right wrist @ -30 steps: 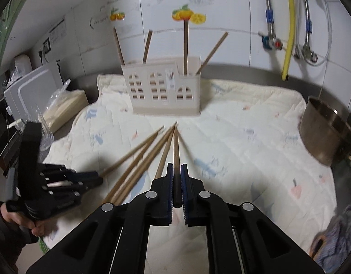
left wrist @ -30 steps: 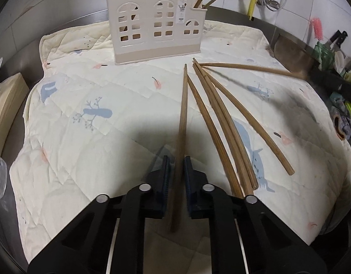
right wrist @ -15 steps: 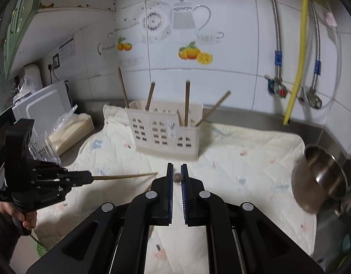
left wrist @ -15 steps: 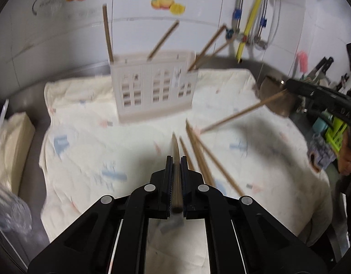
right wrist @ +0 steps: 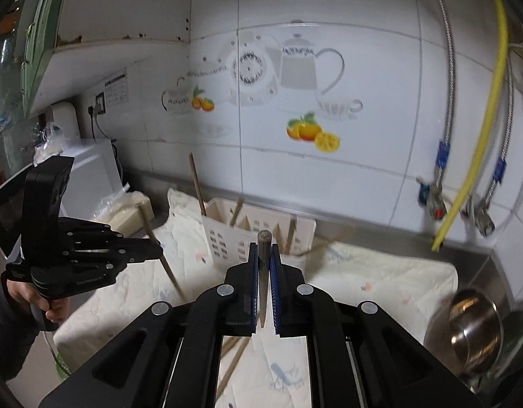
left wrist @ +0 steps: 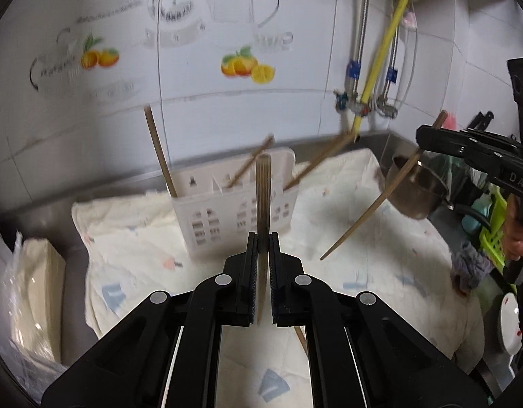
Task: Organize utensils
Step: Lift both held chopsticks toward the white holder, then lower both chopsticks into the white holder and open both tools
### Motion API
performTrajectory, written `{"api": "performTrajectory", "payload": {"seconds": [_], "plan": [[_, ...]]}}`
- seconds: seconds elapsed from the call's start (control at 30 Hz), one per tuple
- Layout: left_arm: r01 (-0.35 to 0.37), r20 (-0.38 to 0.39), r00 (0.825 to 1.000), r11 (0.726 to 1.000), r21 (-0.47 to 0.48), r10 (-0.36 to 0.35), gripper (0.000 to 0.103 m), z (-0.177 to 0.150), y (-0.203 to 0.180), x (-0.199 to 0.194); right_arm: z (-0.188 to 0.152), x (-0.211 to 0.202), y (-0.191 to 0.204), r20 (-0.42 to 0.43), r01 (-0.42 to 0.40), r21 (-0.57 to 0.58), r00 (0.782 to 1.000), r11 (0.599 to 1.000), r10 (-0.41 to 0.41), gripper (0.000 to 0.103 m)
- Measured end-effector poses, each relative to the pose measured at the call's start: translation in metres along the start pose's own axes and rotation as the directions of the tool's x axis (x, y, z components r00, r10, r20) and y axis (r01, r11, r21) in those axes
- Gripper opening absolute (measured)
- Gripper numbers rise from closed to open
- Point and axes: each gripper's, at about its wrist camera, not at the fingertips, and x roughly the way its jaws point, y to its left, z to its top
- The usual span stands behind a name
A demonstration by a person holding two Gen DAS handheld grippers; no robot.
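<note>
My left gripper is shut on a wooden chopstick, held upright in the air in front of the beige utensil holder. My right gripper is shut on another chopstick, also lifted and tilted, facing the holder. Each gripper shows in the other's view: the right one with its chopstick slanting down, the left one with its chopstick. Several chopsticks stand in the holder. Loose chopsticks lie on the quilted cloth below.
A steel pot sits at the right edge of the cloth. A wrapped stack lies left of the cloth. Hoses and taps hang on the tiled wall. A green rack and a white dish are at far right.
Both grippers have lifted their chopsticks off the cloth and raised them higher, tilting them from lying flat towards upright, and moved closer to the holder.
</note>
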Motion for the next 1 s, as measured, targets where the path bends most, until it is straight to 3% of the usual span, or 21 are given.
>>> {"api": "performTrajectory", "payload": {"seconds": [0.33, 0.57, 0.73, 1.0], "plan": [[-0.041, 0.158, 0.987, 0.999, 0.022, 0.037, 0.005, 0.085, 0.010, -0.039, 0.064, 0.004, -0.005, 0.070, -0.013, -0.018, 0.997, 1.000, 0.014, 0.006], [-0.104, 0.221, 0.970, 0.995, 0.002, 0.102, 0.005, 0.132, 0.024, -0.025, 0.087, 0.016, -0.017, 0.098, 0.011, -0.006, 0.995, 1.000, -0.010, 0.006], [-0.114, 0.223, 0.967, 0.992, -0.048, 0.122, 0.005, 0.140, 0.036, 0.000, 0.094, 0.035, -0.029, 0.094, 0.039, 0.013, 0.995, 0.999, -0.040, 0.006], [-0.114, 0.170, 0.977, 0.987, -0.110, 0.132, 0.005, 0.125, 0.055, 0.036, 0.080, 0.068, -0.043, 0.037, 0.074, 0.026, 0.997, 0.997, -0.075, 0.006]]}}
